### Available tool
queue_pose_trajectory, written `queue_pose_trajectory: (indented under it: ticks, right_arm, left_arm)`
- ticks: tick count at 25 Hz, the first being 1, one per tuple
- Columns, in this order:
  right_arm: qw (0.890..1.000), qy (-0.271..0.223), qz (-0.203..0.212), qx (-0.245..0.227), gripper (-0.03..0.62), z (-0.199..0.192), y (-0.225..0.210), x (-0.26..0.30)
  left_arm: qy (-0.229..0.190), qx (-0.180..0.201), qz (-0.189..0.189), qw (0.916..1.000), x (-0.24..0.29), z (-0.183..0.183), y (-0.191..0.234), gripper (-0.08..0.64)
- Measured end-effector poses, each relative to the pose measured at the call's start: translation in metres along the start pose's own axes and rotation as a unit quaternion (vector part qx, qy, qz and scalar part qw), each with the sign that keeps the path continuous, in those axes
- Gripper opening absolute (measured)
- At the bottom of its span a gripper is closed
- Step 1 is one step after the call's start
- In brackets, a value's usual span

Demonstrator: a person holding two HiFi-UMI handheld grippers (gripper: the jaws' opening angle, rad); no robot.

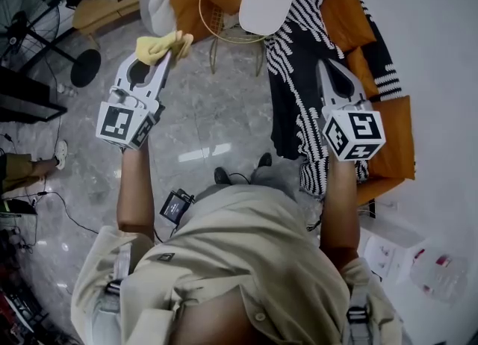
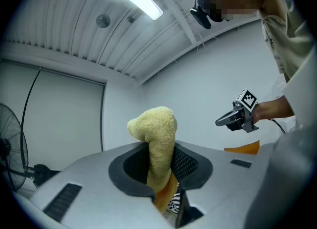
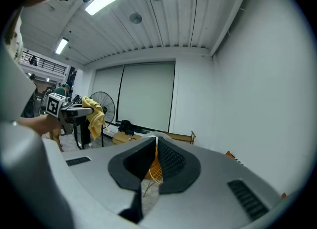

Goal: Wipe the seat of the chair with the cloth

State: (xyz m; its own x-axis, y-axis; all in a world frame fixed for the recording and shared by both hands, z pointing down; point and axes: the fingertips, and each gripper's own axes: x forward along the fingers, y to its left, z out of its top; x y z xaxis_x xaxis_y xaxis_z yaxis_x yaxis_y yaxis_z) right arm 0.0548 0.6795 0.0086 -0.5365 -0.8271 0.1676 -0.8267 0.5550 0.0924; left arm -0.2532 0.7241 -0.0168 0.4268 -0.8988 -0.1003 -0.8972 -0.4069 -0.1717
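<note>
While cloth hangs ready, seat goes unwiped

As things stand, the yellow cloth [image 1: 166,43] is clamped in the left hand-held gripper [image 1: 163,56] at 11 o'clock; the white chair seat [image 1: 265,5] lies at 12 o'clock, untouched. Wiping is judged not begun. The right hand-held gripper [image 1: 328,71] is pinched together on nothing. The seat is shown plainly by the head view, never by the left gripper view; the cloth's dangling tail is caught only by the right gripper view.

Cloth [image 1: 166,43] in left tool [image 1: 167,55], chair [image 1: 265,6] ahead, right tool [image 1: 327,66] to its right.
</note>
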Motion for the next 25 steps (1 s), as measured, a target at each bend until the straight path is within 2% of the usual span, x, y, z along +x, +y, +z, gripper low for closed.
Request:
queue_pose_trajectory:
  ticks: [5, 10, 13, 21, 25]
  right_arm:
    - [1.000, 0.014, -0.006, 0.007, 0.028, -0.014, -0.015, 0.017]
    - [1.000, 0.019, 0.004, 0.018, 0.028, -0.025, -0.045, 0.057]
    - [0.999, 0.018, 0.014, 0.025, 0.028, -0.028, -0.064, 0.086]
    - [0.998, 0.012, 0.042, 0.035, 0.028, -0.029, -0.145, 0.166]
    - [0.997, 0.015, 0.059, 0.042, 0.028, -0.036, -0.174, 0.195]
  left_arm:
    - [0.011, -0.008, -0.002, 0.9999, 0.017, -0.016, 0.004, 0.097]
    - [0.029, -0.009, 0.006, 0.9995, 0.054, -0.034, 0.012, 0.097]
    - [0.054, -0.003, 0.009, 0.9985, 0.075, -0.049, 0.018, 0.097]
    - [0.080, 0.014, 0.027, 0.9963, 0.167, -0.063, 0.024, 0.097]
    - [0.082, 0.009, 0.038, 0.9959, 0.207, -0.063, 0.018, 0.097]
